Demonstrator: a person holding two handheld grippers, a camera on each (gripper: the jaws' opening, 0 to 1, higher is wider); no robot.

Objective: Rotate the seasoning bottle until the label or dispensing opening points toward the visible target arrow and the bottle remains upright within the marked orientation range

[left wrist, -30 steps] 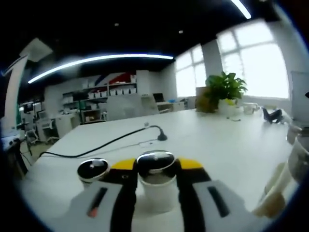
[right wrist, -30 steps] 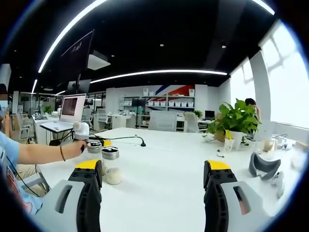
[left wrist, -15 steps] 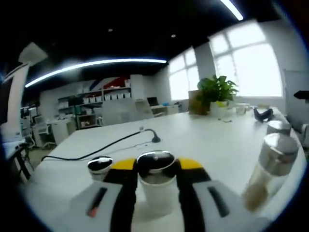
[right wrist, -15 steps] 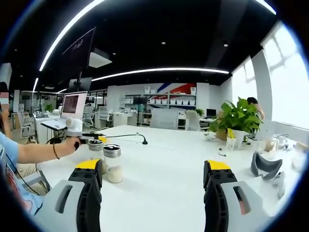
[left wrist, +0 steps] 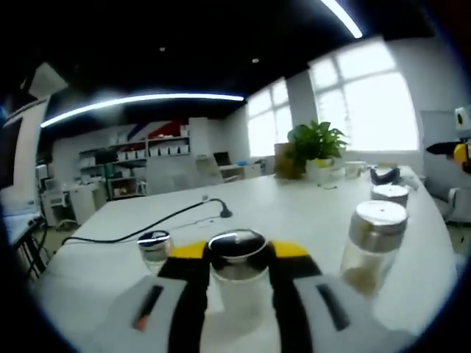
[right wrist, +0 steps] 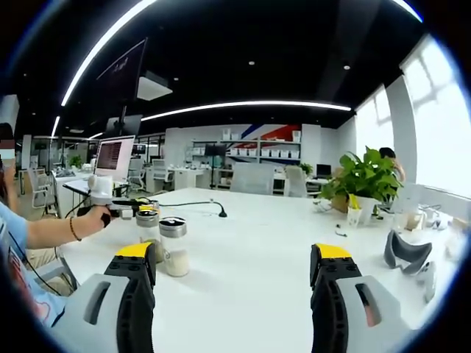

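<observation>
A clear seasoning bottle (left wrist: 237, 268) with a shiny metal lid stands between the yellow-tipped jaws of my left gripper (left wrist: 237, 254), which is shut on it. A second bottle (left wrist: 154, 246) sits just left of the jaws, and two more bottles (left wrist: 374, 243) stand to the right on the white table (left wrist: 294, 213). My right gripper (right wrist: 235, 254) hovers over the table, open with nothing between its jaws. To its left stand two bottles (right wrist: 174, 246), and beyond them a person's hand (right wrist: 92, 213) holds the left gripper (right wrist: 125, 208).
A black cable with a small stand (left wrist: 173, 219) runs across the table's far side. A potted plant (right wrist: 360, 184) and a grey headset (right wrist: 405, 254) sit at the right. A monitor (right wrist: 110, 158) stands behind the person's arm.
The left gripper view has swung round with the bottle still held, so two bottles now show on its right. The hand with the left gripper drew slightly left. My right gripper stayed still.
</observation>
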